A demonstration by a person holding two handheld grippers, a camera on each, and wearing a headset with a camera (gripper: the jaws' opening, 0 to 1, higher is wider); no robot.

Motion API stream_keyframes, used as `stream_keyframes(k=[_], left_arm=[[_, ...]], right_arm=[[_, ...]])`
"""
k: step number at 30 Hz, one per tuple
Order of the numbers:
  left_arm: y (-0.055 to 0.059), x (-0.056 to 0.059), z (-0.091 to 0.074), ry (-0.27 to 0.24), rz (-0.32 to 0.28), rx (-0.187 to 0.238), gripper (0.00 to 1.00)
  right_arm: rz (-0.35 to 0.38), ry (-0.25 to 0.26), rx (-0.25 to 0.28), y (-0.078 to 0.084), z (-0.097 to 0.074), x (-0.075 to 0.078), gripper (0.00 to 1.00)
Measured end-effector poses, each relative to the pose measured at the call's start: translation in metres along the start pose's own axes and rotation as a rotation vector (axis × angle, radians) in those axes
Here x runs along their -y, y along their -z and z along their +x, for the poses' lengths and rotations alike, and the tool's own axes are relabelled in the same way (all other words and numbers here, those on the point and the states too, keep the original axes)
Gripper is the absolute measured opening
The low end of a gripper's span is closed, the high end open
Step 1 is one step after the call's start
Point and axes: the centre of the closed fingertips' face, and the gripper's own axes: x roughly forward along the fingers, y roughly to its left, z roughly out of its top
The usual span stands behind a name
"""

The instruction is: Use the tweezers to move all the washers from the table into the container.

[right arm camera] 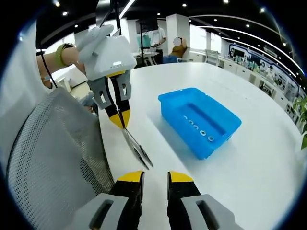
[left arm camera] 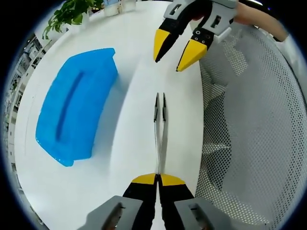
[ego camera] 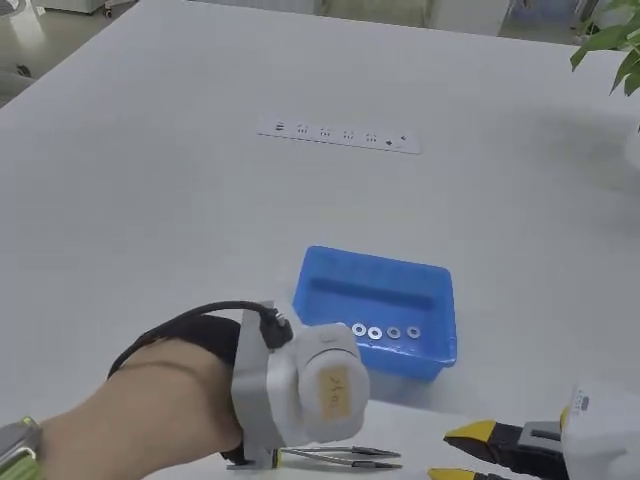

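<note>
Gripping steel tweezers (left arm camera: 159, 129) in clenched left gripper (left arm camera: 157, 178) near blue container (ego camera: 400, 358) holding washers (ego camera: 385, 332), with right gripper (right arm camera: 155, 177) parted, empty; apparently finished, next laying tweezers down.

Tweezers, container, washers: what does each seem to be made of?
tweezers: likely steel. The arms are thin and grey with a dull metallic sheen and look uncoated.
container: probably moulded plastic. It is an even bright blue, with smooth, slightly glossy walls and rounded corners.
washers: apparently metal. They are small silvery rings that glint, lying in a row inside the container. They are too small to tell the plating.
</note>
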Motion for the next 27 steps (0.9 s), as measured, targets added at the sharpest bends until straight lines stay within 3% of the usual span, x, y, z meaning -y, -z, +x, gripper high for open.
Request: stream_keyframes(k=[4, 7, 12, 14, 16, 20, 22, 24, 27], left_arm=[[0.001, 0.002, -0.001, -0.001, -0.039, 0.023, 0.0], [0.003, 0.0, -0.003, -0.033, -0.103, 0.067, 0.02], [0.008, 0.006, -0.009, -0.046, -0.238, 0.187, 0.15], [0.01, 0.007, -0.017, -0.072, -0.324, 0.273, 0.19], [0.011, 0.006, -0.024, -0.093, -0.377, 0.329, 0.22], [0.01, 0.005, -0.042, -0.161, -0.45, 0.435, 0.26], [0.006, 0.001, -0.054, -0.219, -0.469, 0.504, 0.3], [0.0, -0.003, -0.069, -0.256, -0.516, 0.591, 0.34], [-0.009, -0.014, -0.101, -0.328, -0.598, 0.773, 0.38]], right_arm=[[0.003, 0.005, 0.005, 0.0, -0.003, 0.001, 0.16], [0.002, 0.013, 0.006, 0.001, -0.005, 0.002, 0.16], [0.026, 0.039, 0.026, 0.002, -0.012, 0.008, 0.16], [0.04, 0.055, 0.037, 0.002, -0.016, 0.012, 0.17], [0.043, 0.065, 0.046, 0.0, -0.018, 0.014, 0.18], [0.046, 0.095, 0.063, -0.004, -0.024, 0.019, 0.21], [0.045, 0.113, 0.078, -0.007, -0.027, 0.022, 0.23], [0.058, 0.138, 0.113, -0.013, -0.032, 0.025, 0.25], [0.093, 0.189, 0.2, -0.026, -0.042, 0.034, 0.29]])
